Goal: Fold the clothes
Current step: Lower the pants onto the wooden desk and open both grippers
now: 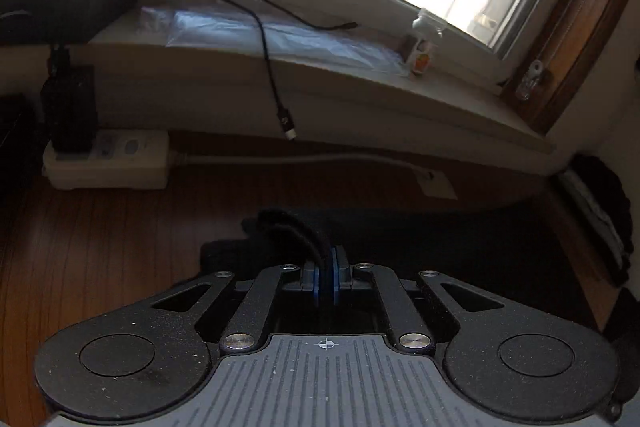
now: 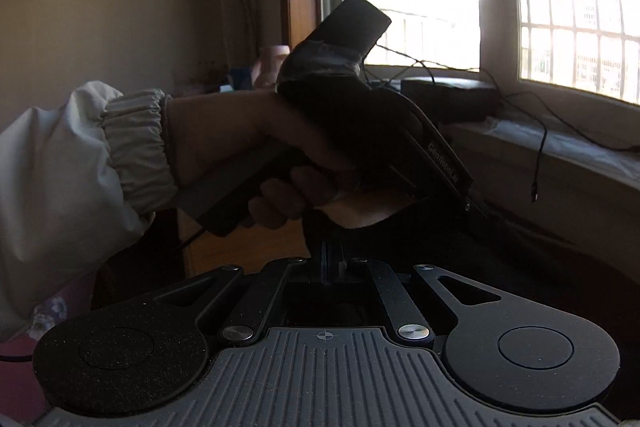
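My left tongs (image 1: 327,269) are pinched on a thick rolled edge of black cloth (image 1: 292,227), which bunches up just past the blue pads and spreads dark and flat over the wooden floor (image 1: 100,227) below the window sill (image 1: 360,95). My right tongs (image 2: 332,263) are pressed together on the same black cloth, which lies dim and shapeless ahead of them. Beyond them a hand (image 2: 280,163) in a pale sleeve (image 2: 80,163) grips the other tool's handle.
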Available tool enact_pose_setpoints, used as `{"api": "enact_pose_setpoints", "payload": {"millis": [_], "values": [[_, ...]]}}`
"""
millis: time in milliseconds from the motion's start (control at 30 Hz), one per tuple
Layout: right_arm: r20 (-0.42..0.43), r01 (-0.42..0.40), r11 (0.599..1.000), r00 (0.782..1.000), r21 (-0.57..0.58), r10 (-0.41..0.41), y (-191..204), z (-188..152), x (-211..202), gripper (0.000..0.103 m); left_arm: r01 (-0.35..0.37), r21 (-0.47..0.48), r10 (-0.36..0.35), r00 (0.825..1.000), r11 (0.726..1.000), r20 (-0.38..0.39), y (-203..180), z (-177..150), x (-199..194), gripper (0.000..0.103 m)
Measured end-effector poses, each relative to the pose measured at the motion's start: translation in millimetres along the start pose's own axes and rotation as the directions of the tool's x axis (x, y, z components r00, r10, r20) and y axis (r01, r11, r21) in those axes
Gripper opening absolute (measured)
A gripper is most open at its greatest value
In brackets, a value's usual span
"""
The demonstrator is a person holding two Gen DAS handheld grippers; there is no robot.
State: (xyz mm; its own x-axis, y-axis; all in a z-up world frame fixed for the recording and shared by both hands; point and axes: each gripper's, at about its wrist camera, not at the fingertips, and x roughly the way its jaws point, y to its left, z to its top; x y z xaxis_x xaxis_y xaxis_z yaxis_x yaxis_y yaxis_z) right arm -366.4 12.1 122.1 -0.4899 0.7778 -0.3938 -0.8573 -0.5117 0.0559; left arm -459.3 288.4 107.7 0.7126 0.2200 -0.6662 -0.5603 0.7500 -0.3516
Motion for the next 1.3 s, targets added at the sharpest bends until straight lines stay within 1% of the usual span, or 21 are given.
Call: {"api": "enact_pose_setpoints", "payload": {"millis": [67, 167, 233, 267, 300, 333, 433, 500, 567, 700, 833, 867, 900, 933, 967, 1000, 1133, 1167, 1233, 1267, 1300], "values": [[-0.035, -0.005, 1.0, 0.999, 0.003, 0.005, 6, -8, 15, 0.002, 0.004, -0.018, -0.004, 1.0, 1.0, 0.015, 9, -4, -7, 0.006], [-0.057, -0.024, 1.0, 0.998, 0.008, 0.024, 14, -16, 23, 0.008, 0.006, -0.03, -0.004, 0.999, 1.0, 0.047, 15, -5, -20, 0.006], [-0.046, -0.041, 0.999, 0.998, 0.016, 0.042, 16, -18, 17, 0.023, -0.027, -0.022, 0.028, 0.996, 0.999, 0.084, 13, -3, -29, 0.006], [-0.037, -0.042, 0.999, 0.998, 0.021, 0.043, 16, -18, 13, 0.024, -0.037, -0.018, 0.039, 0.994, 0.999, 0.098, 12, -1, -32, 0.006], [-0.028, -0.039, 0.999, 0.999, 0.029, 0.04, 10, -12, 8, 0.024, -0.041, -0.014, 0.042, 0.993, 0.999, 0.11, 10, 0, -34, 0.006], [-0.018, -0.033, 0.999, 0.999, 0.036, 0.034, 6, -8, 3, 0.024, -0.044, -0.01, 0.045, 0.992, 0.999, 0.121, 8, 1, -36, 0.01], [0.011, 0.033, 0.999, 0.999, 0.029, -0.033, 4, -17, -20, 0.024, -0.033, 0.01, 0.031, 0.991, 0.999, 0.133, 0, 4, -33, 0.011], [-0.001, 0.078, 0.996, 0.997, 0.034, -0.078, -5, -22, -22, 0.024, -0.018, 0.028, 0.015, 0.993, 0.999, 0.121, -6, 5, -24, 0.011], [-0.041, 0.096, 0.995, 0.995, 0.04, -0.094, -11, -30, -20, 0.024, -0.029, 0.035, 0.025, 0.994, 0.999, 0.107, -8, 6, -12, 0.011], [-0.145, 0.064, 0.998, 0.988, 0.02, -0.061, -8, -50, -8, 0.023, -0.071, -0.002, 0.07, 0.992, 0.998, 0.103, -1, 9, 11, 0.011], [-0.152, 0.035, 0.999, 0.988, -0.002, -0.035, 0, -58, -1, 0.023, -0.079, -0.029, 0.082, 0.991, 0.996, 0.109, 5, 9, 18, 0.011], [-0.152, 0.028, 1.0, 0.988, -0.002, -0.028, 1, -58, 0, 0.024, -0.082, -0.031, 0.085, 0.99, 0.996, 0.111, 5, 9, 19, 0.022], [-0.152, 0.025, 1.0, 0.988, -0.005, -0.025, 2, -58, -1, 0.024, -0.086, -0.028, 0.089, 0.989, 0.996, 0.117, 5, 8, 19, 0.036], [-0.152, 0.023, 1.0, 0.988, -0.009, -0.024, 3, -60, -2, 0.024, -0.096, -0.019, 0.098, 0.988, 0.995, 0.122, 4, 8, 18, 0.04], [-0.151, 0.021, 1.0, 0.988, -0.009, -0.022, 4, -60, -3, 0.024, -0.11, -0.006, 0.11, 0.986, 0.994, 0.122, 2, 7, 18, 0.04], [-0.15, 0.019, 1.0, 0.989, -0.006, -0.02, 4, -60, -3, 0.024, -0.124, 0.007, 0.122, 0.985, 0.992, 0.12, 1, 6, 19, 0.039], [-0.147, 0.021, 1.0, 0.989, -0.01, -0.022, 5, -58, -1, 0.024, -0.219, 0.034, 0.213, 0.97, 0.975, 0.12, -1, 3, 19, 0.011], [-0.145, 0.018, 1.0, 0.989, -0.004, -0.019, 5, -58, -5, 0.024, -0.253, 0.045, 0.246, 0.96, 0.966, 0.131, -3, 3, 18, 0.006], [-0.129, 0.011, 1.0, 0.992, 0.007, -0.01, 2, -57, -19, 0.024, -0.349, 0.074, 0.333, 0.928, 0.934, 0.165, -9, 2, 13, 0.003], [-0.12, 0.007, 1.0, 0.993, 0.011, -0.005, 1, -57, -26, 0.024, -0.37, 0.082, 0.352, 0.918, 0.925, 0.182, -12, 2, 10, 0.003], [-0.112, 0.008, 1.0, 0.994, 0.018, -0.006, -2, -56, -35, 0.024, -0.372, 0.083, 0.351, 0.915, 0.924, 0.199, -15, 2, 6, 0.003]]}}
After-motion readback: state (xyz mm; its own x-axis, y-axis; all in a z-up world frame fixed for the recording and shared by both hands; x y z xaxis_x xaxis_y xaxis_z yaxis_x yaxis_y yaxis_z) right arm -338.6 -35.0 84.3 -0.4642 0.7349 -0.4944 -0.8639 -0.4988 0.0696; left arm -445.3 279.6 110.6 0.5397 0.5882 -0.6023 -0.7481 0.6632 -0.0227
